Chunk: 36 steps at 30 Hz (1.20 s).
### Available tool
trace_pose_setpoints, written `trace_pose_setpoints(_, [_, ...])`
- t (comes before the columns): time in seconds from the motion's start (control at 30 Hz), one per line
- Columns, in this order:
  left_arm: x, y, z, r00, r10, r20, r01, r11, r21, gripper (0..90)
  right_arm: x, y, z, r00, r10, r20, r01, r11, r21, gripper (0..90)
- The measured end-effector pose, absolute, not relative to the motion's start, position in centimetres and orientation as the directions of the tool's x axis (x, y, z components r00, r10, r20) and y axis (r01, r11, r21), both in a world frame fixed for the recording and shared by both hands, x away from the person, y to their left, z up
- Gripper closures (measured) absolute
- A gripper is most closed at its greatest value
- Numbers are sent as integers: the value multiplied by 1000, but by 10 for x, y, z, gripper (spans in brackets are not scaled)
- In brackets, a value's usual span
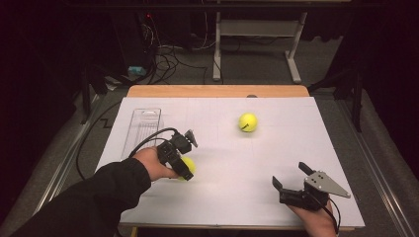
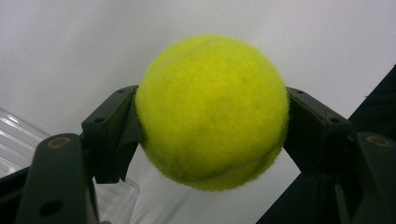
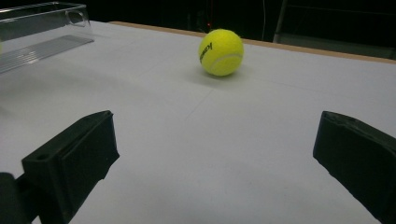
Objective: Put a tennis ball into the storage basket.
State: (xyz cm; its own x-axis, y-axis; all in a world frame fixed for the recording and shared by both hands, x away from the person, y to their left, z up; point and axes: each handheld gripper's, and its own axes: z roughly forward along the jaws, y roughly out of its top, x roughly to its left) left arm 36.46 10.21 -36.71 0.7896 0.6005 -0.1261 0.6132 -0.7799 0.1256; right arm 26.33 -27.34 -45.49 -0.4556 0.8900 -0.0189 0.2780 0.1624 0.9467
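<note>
Tennis ball [image 2: 211,112] number one sits clamped in the left hand-held gripper [image 1: 184,167], its two black jaws pressed against the ball's opposite sides, as the left gripper view shows. From above, that ball [image 1: 188,167] is at the left-centre of the white surface [image 1: 276,158], whether just above it or resting on it I cannot tell. The clear plastic tray [image 1: 141,129] lies just to its left and a little farther back, its long axis running away from the person; the left hand is by far the nearer to it. My guess is the coming move carries the ball left and back over the tray's rim.

Further right, a second tennis ball [image 1: 248,122] rests free near the far middle of the surface. The right hand-held gripper [image 1: 291,177] is at the near right edge, jaws spread wide and holding nothing. In its own view the second ball [image 3: 221,52] lies ahead, well apart.
</note>
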Motion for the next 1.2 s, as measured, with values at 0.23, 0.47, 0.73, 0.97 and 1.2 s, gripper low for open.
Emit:
trace_pose_setpoints(0.23, [370, 106, -356, 785, 606, -129, 619, -774, 131, 269, 262, -274, -454, -457, 889, -15, 274, 157, 949, 0])
trace_pose_setpoints(0.47, [379, 116, -346, 772, 624, -118, 635, -761, 132, 270, 262, -274, -455, -460, 888, -19, 273, 162, 948, 0])
trace_pose_setpoints(0.73, [394, 137, -332, 736, 666, -118, 676, -723, 143, 270, 262, -274, -455, -460, 888, -19, 275, 163, 948, 0])
trace_pose_setpoints(0.97, [408, 162, -323, 690, 716, -105, 723, -676, 145, 270, 262, -273, -455, -461, 887, -19, 277, 165, 947, 0])
trace_pose_setpoints(1.2, [418, 180, -320, 654, 751, -91, 756, -642, 127, 270, 262, -273, -455, -461, 887, -17, 280, 164, 946, 0])
